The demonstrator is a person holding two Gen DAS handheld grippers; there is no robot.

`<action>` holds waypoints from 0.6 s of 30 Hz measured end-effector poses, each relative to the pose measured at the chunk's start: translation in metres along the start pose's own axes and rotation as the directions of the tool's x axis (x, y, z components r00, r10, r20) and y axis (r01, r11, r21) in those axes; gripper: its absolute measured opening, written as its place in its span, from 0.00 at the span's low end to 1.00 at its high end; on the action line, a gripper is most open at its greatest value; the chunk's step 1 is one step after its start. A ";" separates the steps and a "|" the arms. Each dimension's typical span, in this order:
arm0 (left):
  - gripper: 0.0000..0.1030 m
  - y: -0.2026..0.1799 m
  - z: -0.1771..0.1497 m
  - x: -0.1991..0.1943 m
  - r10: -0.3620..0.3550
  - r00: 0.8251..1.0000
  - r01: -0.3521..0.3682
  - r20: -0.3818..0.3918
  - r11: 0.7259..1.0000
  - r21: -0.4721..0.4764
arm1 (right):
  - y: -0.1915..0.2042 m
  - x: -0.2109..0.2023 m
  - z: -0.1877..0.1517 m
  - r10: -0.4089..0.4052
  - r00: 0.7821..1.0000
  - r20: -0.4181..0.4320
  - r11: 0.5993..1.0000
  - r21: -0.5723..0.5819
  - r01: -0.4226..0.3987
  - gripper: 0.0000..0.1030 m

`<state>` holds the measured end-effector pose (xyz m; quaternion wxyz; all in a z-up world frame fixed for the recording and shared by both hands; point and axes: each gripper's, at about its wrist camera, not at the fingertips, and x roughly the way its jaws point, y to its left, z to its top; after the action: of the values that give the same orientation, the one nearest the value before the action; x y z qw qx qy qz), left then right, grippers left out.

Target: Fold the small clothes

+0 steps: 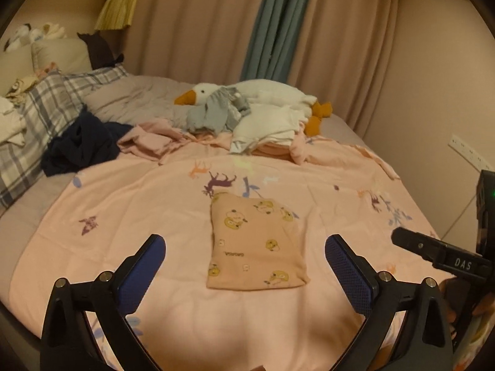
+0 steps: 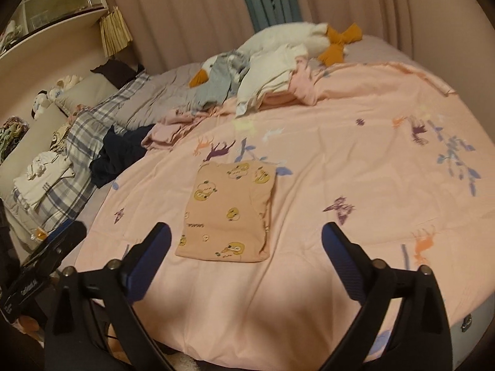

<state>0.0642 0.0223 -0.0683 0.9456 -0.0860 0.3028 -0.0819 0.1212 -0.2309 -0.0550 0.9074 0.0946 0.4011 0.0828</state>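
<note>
- Your left gripper (image 1: 244,247) and right gripper (image 2: 246,236) are both spread wide and hold nothing, hovering over the bed (image 1: 123,201).
- The pink garment (image 1: 255,244) lies flat on the sheet ahead of both grippers, already a neat folded rectangle; this piece looks done.
- Left to fold, by my reading: the loose pile (image 1: 216,114) by the plush goose (image 1: 266,91) and the dark garment (image 1: 80,145).

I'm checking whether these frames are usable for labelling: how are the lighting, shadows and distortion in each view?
Left wrist view: dim warm light, strong fisheye bending, dark shadow on the pink sheet below the folded duck-print garment, between the fingers of the open left gripper. Right wrist view: same warm cast, similar shadow by the open right gripper, the sheet's right-hand prints look smeared.
</note>
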 end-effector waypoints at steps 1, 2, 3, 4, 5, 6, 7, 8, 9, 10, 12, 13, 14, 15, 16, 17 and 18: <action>0.99 -0.001 0.000 -0.003 0.005 1.000 -0.005 0.016 1.000 -0.009 | 0.001 -0.003 -0.001 -0.014 1.000 0.013 1.000 -0.014 0.014 1.00; 0.99 -0.001 0.001 -0.007 0.006 1.000 -0.005 0.029 1.000 -0.009 | 0.002 -0.006 -0.001 -0.025 0.999 0.023 0.999 -0.027 0.026 1.00; 0.99 -0.003 0.001 -0.009 0.002 0.999 -0.002 0.035 1.000 0.000 | 0.003 -0.008 -0.002 -0.033 0.999 0.030 0.999 -0.037 0.034 1.00; 0.99 -0.004 0.000 -0.010 0.000 0.999 0.000 0.034 1.000 0.012 | 0.005 -0.011 -0.002 -0.036 0.999 0.040 0.998 -0.053 0.038 1.00; 0.99 -0.005 0.000 -0.011 0.004 0.999 -0.004 0.032 1.000 0.024 | 0.006 -0.014 -0.003 -0.035 0.998 0.047 0.997 -0.066 0.039 1.00; 0.99 -0.007 0.000 -0.011 0.012 0.999 -0.013 0.034 0.999 0.034 | 0.008 -0.017 -0.004 -0.038 0.998 0.053 0.996 -0.077 0.042 1.00; 0.99 -0.008 -0.001 -0.012 0.022 0.999 -0.023 0.037 0.999 0.041 | 0.009 -0.019 -0.004 -0.042 0.997 0.061 0.995 -0.083 0.047 1.00; 0.99 -0.009 -0.002 -0.012 0.030 0.999 -0.032 0.039 0.998 0.046 | 0.010 -0.021 -0.004 -0.046 0.996 0.070 0.995 -0.085 0.052 1.00; 0.99 -0.009 -0.002 -0.011 0.035 0.999 -0.037 0.040 0.998 0.052 | 0.011 -0.023 -0.004 -0.051 0.995 0.082 0.994 -0.088 0.058 1.00; 0.99 -0.009 -0.002 -0.009 0.034 0.999 -0.036 0.035 0.998 0.057 | 0.012 -0.023 -0.004 -0.054 0.995 0.087 0.994 -0.089 0.062 1.00; 0.99 -0.008 -0.002 -0.006 0.041 0.999 -0.042 0.019 0.998 0.055 | 0.013 -0.024 -0.005 -0.051 0.995 0.085 0.995 -0.086 0.058 1.00; 0.99 -0.007 -0.002 -0.004 0.049 0.999 -0.050 0.013 0.997 0.051 | 0.013 -0.024 -0.006 -0.046 0.996 0.080 0.995 -0.083 0.052 1.00; 0.99 -0.006 -0.003 -0.004 0.055 0.998 -0.056 0.012 0.997 0.047 | 0.013 -0.023 -0.005 -0.042 0.997 0.072 0.996 -0.080 0.048 1.00; 0.99 -0.006 -0.003 -0.003 0.062 0.998 -0.062 0.011 0.997 0.045 | 0.013 -0.021 -0.005 -0.043 0.997 0.065 0.996 -0.077 0.048 1.00; 0.99 -0.006 -0.003 -0.003 0.071 0.997 -0.071 0.011 0.997 0.043 | 0.013 -0.019 -0.004 -0.047 0.997 0.060 0.996 -0.074 0.052 1.00; 0.99 -0.005 -0.003 -0.003 0.078 0.997 -0.079 0.012 0.996 0.040 | 0.013 -0.018 -0.004 -0.054 0.997 0.057 0.996 -0.072 0.058 1.00; 0.99 -0.004 -0.002 -0.003 0.084 0.996 -0.084 0.019 0.996 0.032 | 0.014 -0.017 -0.004 -0.060 0.997 0.055 0.995 -0.071 0.063 1.00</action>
<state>0.0597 0.0188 -0.0675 0.9522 -0.0583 0.2964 -0.0464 0.1061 -0.2212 -0.0425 0.9225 0.0512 0.3767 0.0668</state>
